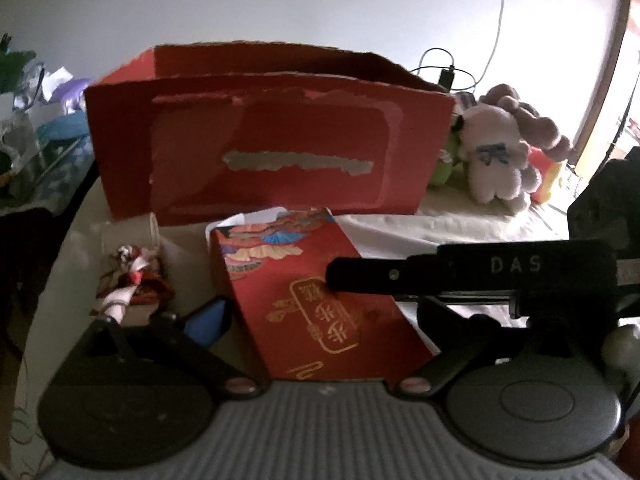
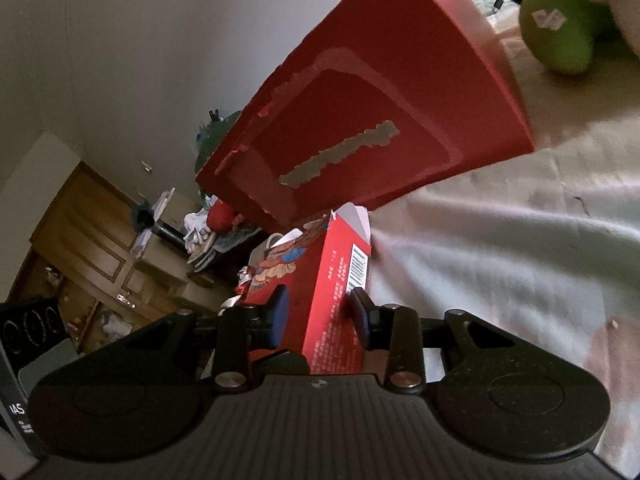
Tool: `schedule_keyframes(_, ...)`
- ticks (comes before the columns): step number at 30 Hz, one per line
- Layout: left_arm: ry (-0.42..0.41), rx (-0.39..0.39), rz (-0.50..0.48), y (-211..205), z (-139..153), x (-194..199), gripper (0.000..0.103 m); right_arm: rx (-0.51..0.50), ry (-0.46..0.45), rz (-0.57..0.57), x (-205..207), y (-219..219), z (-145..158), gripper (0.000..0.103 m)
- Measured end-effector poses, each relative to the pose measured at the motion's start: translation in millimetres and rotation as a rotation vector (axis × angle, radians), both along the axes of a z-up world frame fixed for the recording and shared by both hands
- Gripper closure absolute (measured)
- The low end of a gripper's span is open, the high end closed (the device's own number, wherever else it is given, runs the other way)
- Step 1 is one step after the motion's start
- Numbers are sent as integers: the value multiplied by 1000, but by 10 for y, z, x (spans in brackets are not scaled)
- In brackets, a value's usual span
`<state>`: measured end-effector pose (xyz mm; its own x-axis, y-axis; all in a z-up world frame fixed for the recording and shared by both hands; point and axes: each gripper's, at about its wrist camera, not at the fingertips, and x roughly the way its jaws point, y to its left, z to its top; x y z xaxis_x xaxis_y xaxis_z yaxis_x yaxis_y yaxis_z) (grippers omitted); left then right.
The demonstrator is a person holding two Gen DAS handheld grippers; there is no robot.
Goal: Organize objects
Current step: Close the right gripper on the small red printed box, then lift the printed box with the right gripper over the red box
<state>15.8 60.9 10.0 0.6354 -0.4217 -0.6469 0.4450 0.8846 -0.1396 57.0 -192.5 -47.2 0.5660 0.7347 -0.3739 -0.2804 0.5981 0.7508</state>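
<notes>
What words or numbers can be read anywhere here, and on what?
"DAS": white letters on the black right gripper body, seen from the left wrist.
"IAS": cut off, on the black device at the right wrist view's edge.
Small red box: gold Chinese characters, too blurred to read.
Barcode and fine print on the box's side: too small.
Big red box: label torn off, no text.

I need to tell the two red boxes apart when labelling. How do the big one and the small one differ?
The big red box stands upright at the back with its top open; the small red box lies in front, between the right gripper's fingers. The big box's front is peeled and scuffed; the small box carries intact gold lettering and fan patterns. Both are red cardboard.
</notes>
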Motion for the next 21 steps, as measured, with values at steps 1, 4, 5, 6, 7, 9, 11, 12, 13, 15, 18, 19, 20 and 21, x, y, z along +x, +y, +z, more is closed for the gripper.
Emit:
schedule_keyframes(1,-3,0,-6,-20,14,-21,6,1,-2,-5,-42,-33,11,67)
schedule_keyframes(4,-18,3,-37,-112,56,-120,6,3,-10,-28,-170,-142,47,67)
schedule_keyframes(5,-25,6,-46,-148,68,-150,6,5,-11,-37,-213,-184,60,67)
schedule_keyframes(6,-34,11,-57,-190,85,-186,6,7,-13,-48,-263,-232,73,67)
schedule_keyframes(7,-46,15,-69,-238,109,-227,6,10,-16,-59,-304,-271,88,67)
schedule_keyframes(9,-67,20,-89,-320,158,-287,6,15,-28,-83,-388,-352,127,67)
schedule_keyframes(11,-92,22,-110,-410,217,-352,6,23,-44,-111,-475,-440,184,67)
schedule_keyframes(12,-104,23,-122,-448,250,-385,6,27,-52,-123,-514,-480,212,66)
schedule_keyframes(13,-116,23,-136,-489,288,-418,6,32,-62,-138,-559,-526,245,66)
schedule_keyframes(15,-140,24,-164,-571,365,-469,6,36,-80,-164,-628,-599,307,66)
schedule_keyframes(18,-190,28,-208,-691,521,-540,6,42,-118,-202,-719,-716,440,66)
schedule_keyframes(19,-208,28,-220,-718,574,-561,6,44,-135,-214,-749,-747,496,66)
schedule_keyframes(20,-228,28,-233,-737,637,-580,6,44,-150,-226,-762,-771,550,66)
schedule_keyframes(21,-249,30,-244,-765,703,-588,6,47,-166,-237,-769,-790,605,66)
